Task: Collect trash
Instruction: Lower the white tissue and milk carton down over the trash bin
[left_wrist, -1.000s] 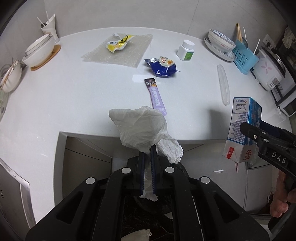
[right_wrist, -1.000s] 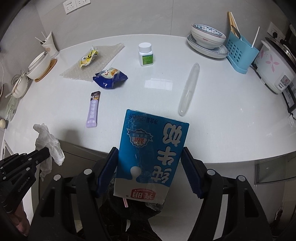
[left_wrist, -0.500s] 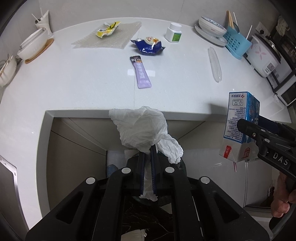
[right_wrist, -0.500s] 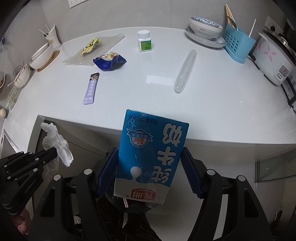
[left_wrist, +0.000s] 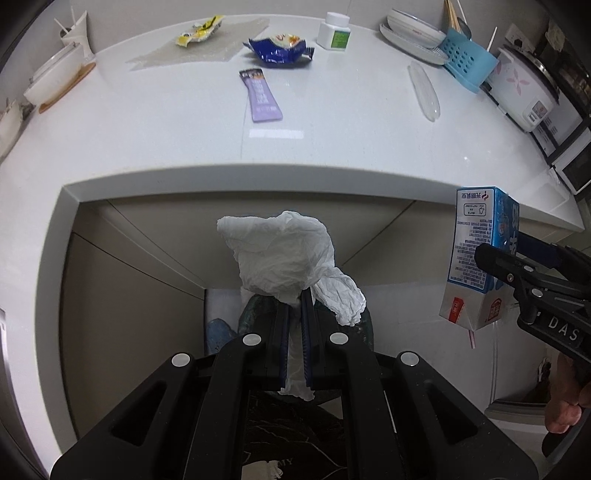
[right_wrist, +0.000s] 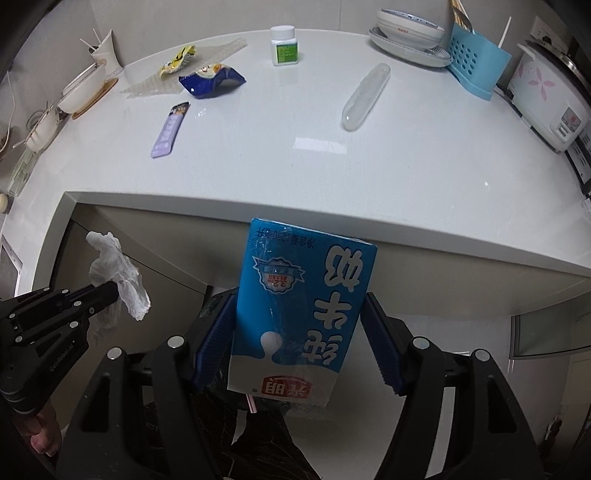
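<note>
Left wrist: left gripper (left_wrist: 294, 314) fingers clenched on crumpled tissue (left_wrist: 280, 254); right gripper (right_wrist: 295, 332) grasping milk carton (right_wrist: 303, 310); countertop (right_wrist: 332, 166) ahead.

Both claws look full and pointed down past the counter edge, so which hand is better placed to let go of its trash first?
Probably the left. Its claw, shut on the crumpled tissue, hangs directly over the dark bin bag below. The right claw, gripping the milk carton, also looks above it, though the carton hides most of it.
</note>
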